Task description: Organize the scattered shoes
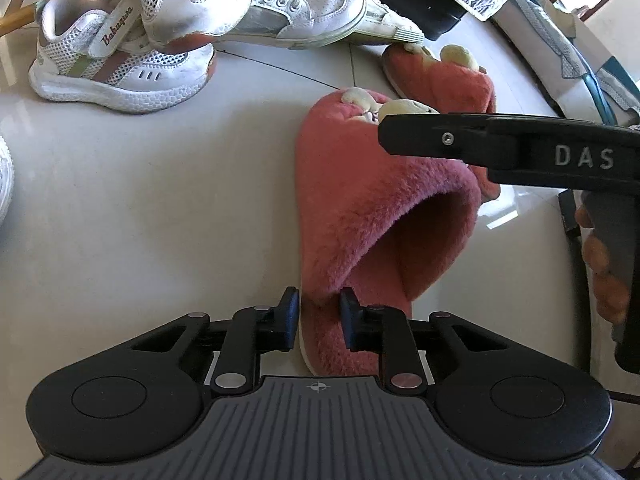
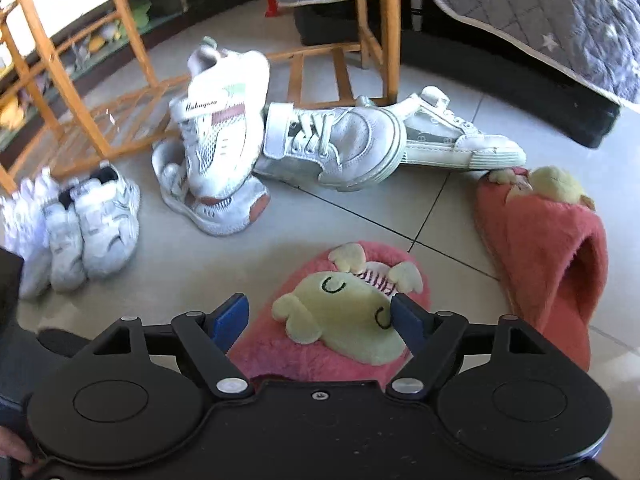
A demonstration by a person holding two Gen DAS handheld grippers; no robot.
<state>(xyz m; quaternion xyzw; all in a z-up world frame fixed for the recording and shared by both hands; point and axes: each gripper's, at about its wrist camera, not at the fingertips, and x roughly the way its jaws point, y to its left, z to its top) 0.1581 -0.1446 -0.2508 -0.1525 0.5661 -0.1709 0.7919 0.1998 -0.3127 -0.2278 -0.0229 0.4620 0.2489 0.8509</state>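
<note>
A pale tiled floor [image 2: 360, 216] carries the scatter: a tumbled heap of white mesh-and-leather sneakers [image 2: 224, 140] beside the wooden chair legs [image 2: 384, 28], two small white strap shoes [image 2: 92, 224] set side by side further left, and a pair of fluffy pink slippers with cream plush animal faces. The near slipper [image 1: 384, 216] lies just in front of both tools, its mate [image 2: 552, 240] close beside it. The left gripper [image 1: 319, 316] has narrowed onto the near slipper's side wall, blue pads seemingly pressing the fleece, though the fisheye edge makes contact hard to confirm. The right gripper [image 2: 320, 320] stands wide over the plush face, holding nothing. Pairing the slippers looks like the step in hand; next calls for lifting the near one cleanly and setting it against its mate.
</note>
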